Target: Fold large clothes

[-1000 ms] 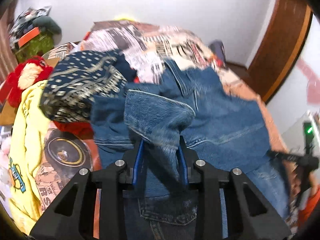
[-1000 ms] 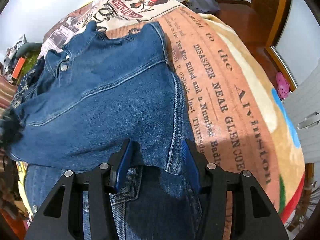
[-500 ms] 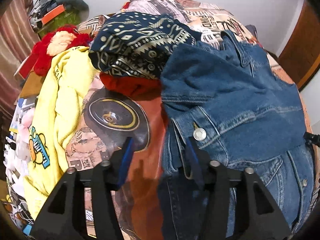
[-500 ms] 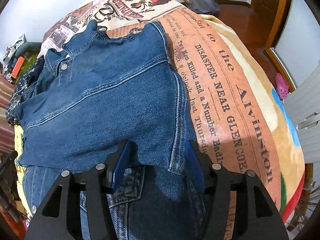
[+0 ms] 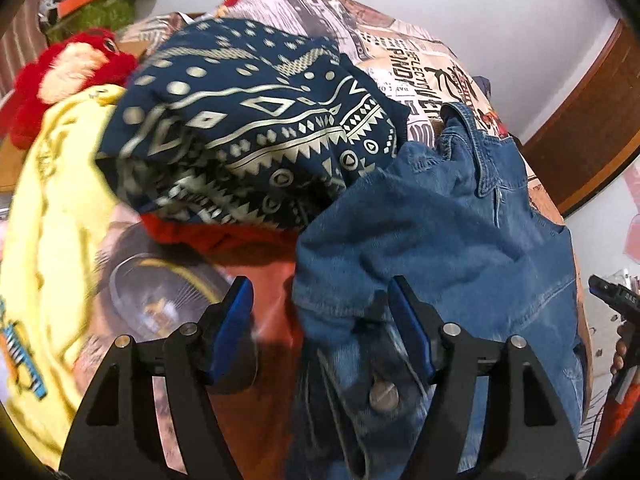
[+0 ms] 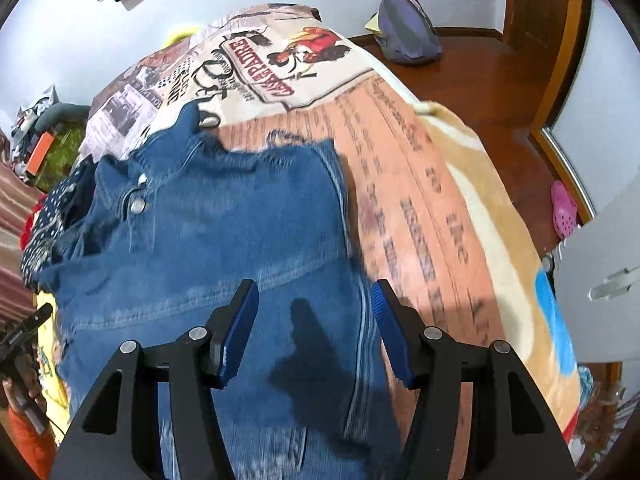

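The denim jacket (image 6: pixel 224 248) lies on the bed, spread over a blanket (image 6: pixel 420 208) printed like old newspaper, and fills the centre and lower left of the right wrist view. The right tool (image 6: pixel 314 322) hovers over it with jaws apart, pressing nothing. In the left wrist view the jacket (image 5: pixel 440 232) is at centre right; the left tool (image 5: pixel 320 320) is opening over its edge, pads clear of the cloth. A navy patterned garment (image 5: pixel 256 128) sits upper centre, a yellow one (image 5: pixel 52 216) at left.
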`<action>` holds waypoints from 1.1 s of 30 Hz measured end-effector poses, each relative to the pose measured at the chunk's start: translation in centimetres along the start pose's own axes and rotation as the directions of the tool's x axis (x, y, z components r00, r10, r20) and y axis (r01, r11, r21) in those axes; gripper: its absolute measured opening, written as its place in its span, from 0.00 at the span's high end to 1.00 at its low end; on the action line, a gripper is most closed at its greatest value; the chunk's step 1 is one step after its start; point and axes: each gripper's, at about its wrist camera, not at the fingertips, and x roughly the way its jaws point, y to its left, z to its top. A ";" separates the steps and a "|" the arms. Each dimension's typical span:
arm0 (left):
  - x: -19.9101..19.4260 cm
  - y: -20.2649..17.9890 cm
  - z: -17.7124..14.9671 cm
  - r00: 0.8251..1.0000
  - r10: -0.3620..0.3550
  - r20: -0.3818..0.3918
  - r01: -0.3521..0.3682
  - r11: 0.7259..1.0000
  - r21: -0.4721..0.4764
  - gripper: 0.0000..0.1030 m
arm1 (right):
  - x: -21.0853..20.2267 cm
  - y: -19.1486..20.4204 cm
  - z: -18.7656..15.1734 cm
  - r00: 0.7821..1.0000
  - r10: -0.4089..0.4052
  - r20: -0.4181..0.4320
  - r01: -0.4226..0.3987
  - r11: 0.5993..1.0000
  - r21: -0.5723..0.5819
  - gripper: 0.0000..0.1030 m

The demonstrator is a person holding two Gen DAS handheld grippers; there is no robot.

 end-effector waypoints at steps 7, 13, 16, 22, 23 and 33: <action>2.7 0.7 1.2 0.987 -0.161 0.020 0.162 0.986 -0.033 0.33 | 5.3 -1.6 3.6 0.997 0.061 -0.047 -0.058 0.996 0.065 0.47; 2.8 -0.6 1.1 0.983 -0.166 0.073 0.165 0.986 0.022 0.42 | 7.7 -0.6 4.4 0.994 0.099 -0.045 -0.097 0.994 0.056 0.62; 2.2 -1.3 0.9 0.988 -0.134 0.076 0.130 0.990 0.054 0.56 | 7.9 0.9 4.0 0.995 0.069 -0.073 -0.070 0.997 -0.013 0.81; -1.9 -5.2 0.1 0.985 -0.015 0.171 -0.018 0.981 0.192 0.89 | 3.4 1.6 3.9 0.995 0.092 0.026 -0.090 0.994 -0.058 0.92; -2.9 -6.2 0.0 0.981 0.002 0.196 -0.046 0.975 0.219 0.90 | 2.3 1.7 4.0 0.994 0.101 0.047 -0.099 0.993 -0.058 0.92; -10.5 -11.7 3.7 0.940 -0.004 0.341 -0.106 0.947 0.302 0.94 | -6.5 5.2 7.4 0.960 0.156 0.231 -0.132 0.984 -0.118 0.93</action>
